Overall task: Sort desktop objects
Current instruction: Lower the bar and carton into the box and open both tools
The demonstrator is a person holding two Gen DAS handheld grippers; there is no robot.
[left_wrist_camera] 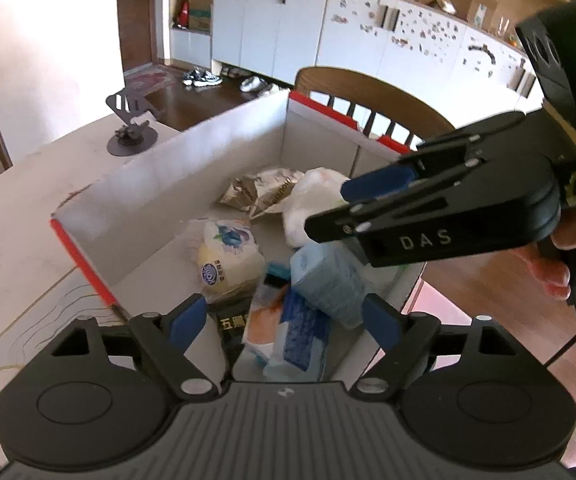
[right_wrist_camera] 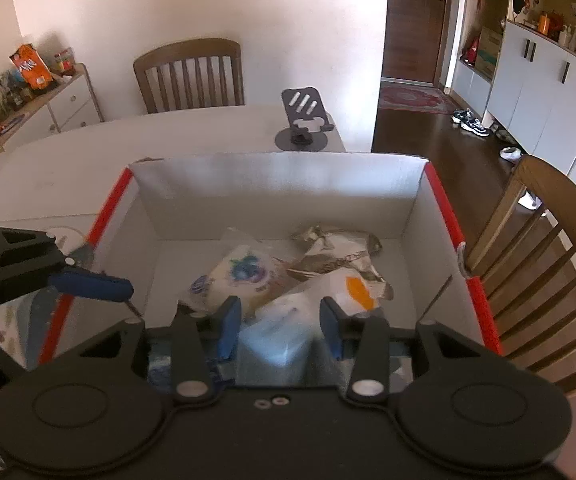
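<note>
— Packets (left_wrist_camera: 227, 256) lay where?
— Piled inside the cardboard box (right_wrist_camera: 279, 184) on the worktop (right_wrist_camera: 87, 148).
— Jaws?
— Left gripper (left_wrist_camera: 288, 320) wide, empty; right gripper (right_wrist_camera: 279, 328) parted, gripping nothing.

Home dining room: wooden chairs (right_wrist_camera: 189, 76), white cabinets (left_wrist_camera: 271, 20), shoes (right_wrist_camera: 470, 122) left by entrance door (right_wrist_camera: 416, 20).

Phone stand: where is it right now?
The phone stand sits on the table outside the box, just behind its far wall; in the left wrist view it's upper left.
</note>
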